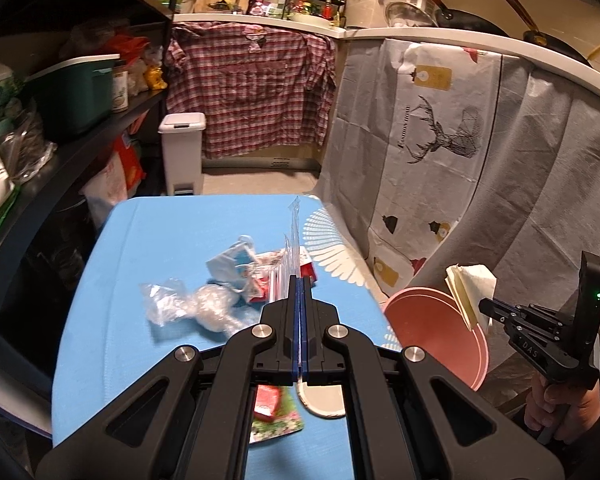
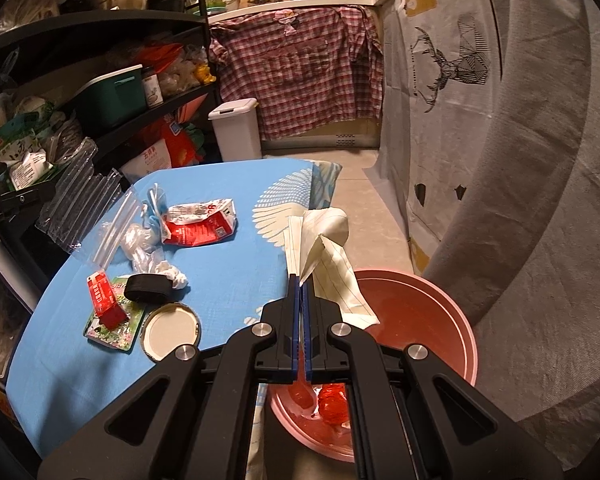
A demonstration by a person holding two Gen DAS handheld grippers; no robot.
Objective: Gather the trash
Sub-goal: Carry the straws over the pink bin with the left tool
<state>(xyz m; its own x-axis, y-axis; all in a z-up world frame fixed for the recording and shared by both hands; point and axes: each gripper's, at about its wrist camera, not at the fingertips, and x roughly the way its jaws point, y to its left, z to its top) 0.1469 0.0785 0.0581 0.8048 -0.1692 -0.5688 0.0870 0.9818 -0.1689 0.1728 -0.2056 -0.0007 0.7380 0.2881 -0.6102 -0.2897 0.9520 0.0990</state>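
I hold two grippers. My left gripper [image 1: 301, 280] is clamped on a clear plastic sleeve [image 1: 293, 240], which stands above the blue tablecloth [image 1: 140, 240]. My right gripper [image 2: 301, 280] is clamped on a folded sheet of lined paper [image 2: 324, 248], held over the rim of the pink bin [image 2: 440, 312] beside the table.

Handling notes:
- The sleeve is light, thin and slick. It flexes and hangs from the pinch. I judge an edge grip near a corner adequate, but it may slide out if tilted sharply.
- The paper is light and soft, creased into folds. It holds at any folded edge; there is little risk of damage.
- The bin already contains red plastic pieces [image 2: 332, 404].

Remaining on the cloth: crumpled clear film [image 2: 140, 248], a torn red-and-white wrapper [image 2: 200, 226], a small red packet [image 2: 104, 300] on a printed card, a black band [image 2: 148, 288], and a round metal lid [image 2: 170, 332]. The lid is stiff and flat; I judge it needs a pinch across its rim. The film compresses and can be taken anywhere.
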